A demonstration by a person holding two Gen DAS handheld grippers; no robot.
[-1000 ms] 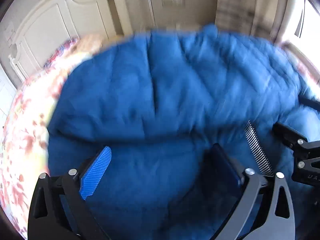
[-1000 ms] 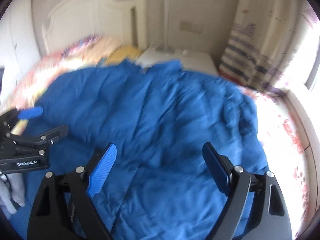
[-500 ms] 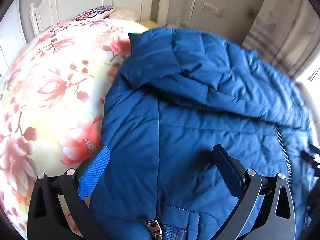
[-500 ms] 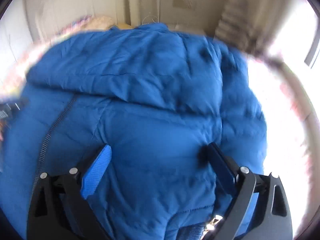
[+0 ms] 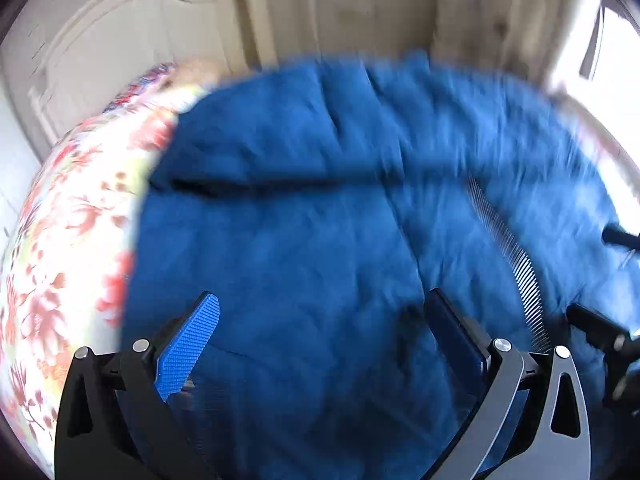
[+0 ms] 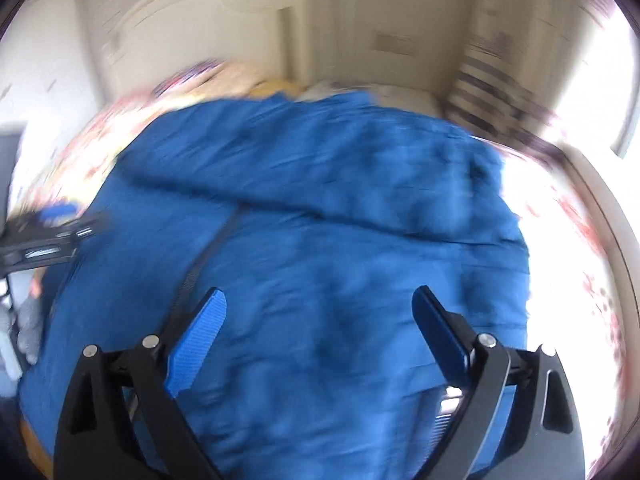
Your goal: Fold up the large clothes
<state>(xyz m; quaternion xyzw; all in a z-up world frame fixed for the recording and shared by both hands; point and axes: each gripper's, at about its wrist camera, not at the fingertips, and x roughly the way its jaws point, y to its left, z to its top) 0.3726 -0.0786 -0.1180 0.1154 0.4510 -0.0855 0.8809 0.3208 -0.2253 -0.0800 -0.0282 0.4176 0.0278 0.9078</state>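
Observation:
A large blue padded jacket (image 5: 320, 208) lies spread over the flowered bed (image 5: 68, 240), its silver zip (image 5: 508, 248) running down the right part in the left wrist view. My left gripper (image 5: 322, 308) hovers just above the jacket's lower part, open with nothing pinched. The right gripper's black frame (image 5: 600, 332) shows at that view's right edge. In the right wrist view the jacket (image 6: 340, 220) fills the middle, with its zip (image 6: 200, 268) at the left. My right gripper (image 6: 320, 300) stands wide open over the fabric. The left gripper (image 6: 52, 232) shows at the left edge. Both views are blurred.
The flowered bedsheet (image 6: 580, 272) shows on both sides of the jacket. A patterned pillow (image 5: 148, 80) lies at the bed's head, before white panelled furniture (image 5: 120, 40). A striped curtain (image 6: 492, 88) and a bright window stand at the right. Something grey (image 6: 28, 320) hangs at the lower left.
The left view swung left over the flowered sheet half a second ago and is back over the jacket's middle. The right view shifted sideways; the left gripper is again at its left edge.

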